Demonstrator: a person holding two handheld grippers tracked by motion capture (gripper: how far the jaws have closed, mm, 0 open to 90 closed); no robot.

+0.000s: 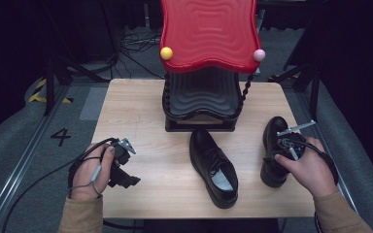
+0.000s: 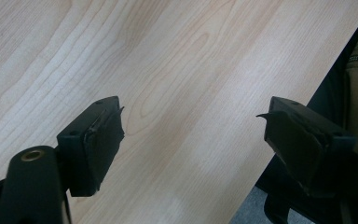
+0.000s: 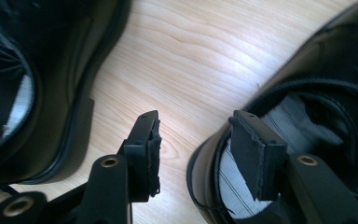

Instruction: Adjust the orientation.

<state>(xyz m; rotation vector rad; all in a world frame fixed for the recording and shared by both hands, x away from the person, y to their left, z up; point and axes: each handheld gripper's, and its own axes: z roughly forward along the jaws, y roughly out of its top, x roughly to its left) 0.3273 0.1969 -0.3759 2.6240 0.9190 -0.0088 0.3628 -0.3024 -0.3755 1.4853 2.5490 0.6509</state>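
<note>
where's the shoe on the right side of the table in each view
High view: the right shoe stands at the table's right edge, under the right gripper.
Left gripper view: not in it, bare wooden table between open jaws.
Right gripper view: right shoe at right, one jaw over its opening, the other outside the collar.
Shared landmark: the middle shoe, at far left in the right gripper view.

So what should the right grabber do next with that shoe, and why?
Probably close the right gripper on the heel rim of the right black shoe. Its jaws stand open, one inside the shoe's opening and one outside, straddling the rim but not yet pinching it.
</note>
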